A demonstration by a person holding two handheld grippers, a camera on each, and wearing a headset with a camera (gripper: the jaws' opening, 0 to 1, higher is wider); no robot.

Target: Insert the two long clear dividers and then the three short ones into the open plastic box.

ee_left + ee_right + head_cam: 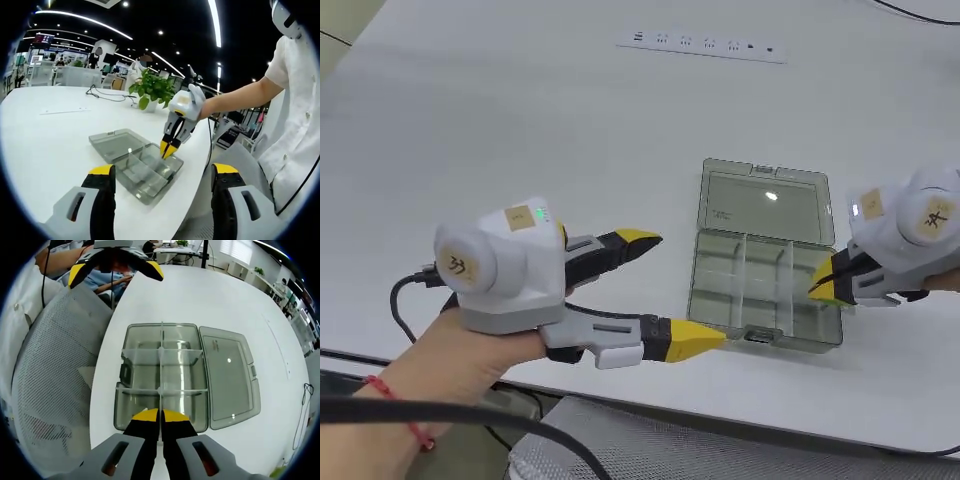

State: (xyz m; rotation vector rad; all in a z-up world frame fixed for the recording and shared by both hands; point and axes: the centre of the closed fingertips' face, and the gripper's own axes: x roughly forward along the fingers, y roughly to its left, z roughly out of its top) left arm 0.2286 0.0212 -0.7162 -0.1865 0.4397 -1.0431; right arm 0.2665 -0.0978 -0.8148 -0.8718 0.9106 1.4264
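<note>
Clear dividers (161,371) blur together inside the box (760,205). Right gripper (160,415) is pressed closed at its edge; left gripper (685,289) is spread wide nearby.

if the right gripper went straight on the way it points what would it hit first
The open plastic box, probably at the clear divider down its middle, just ahead of the right gripper. Depth is unclear.
</note>
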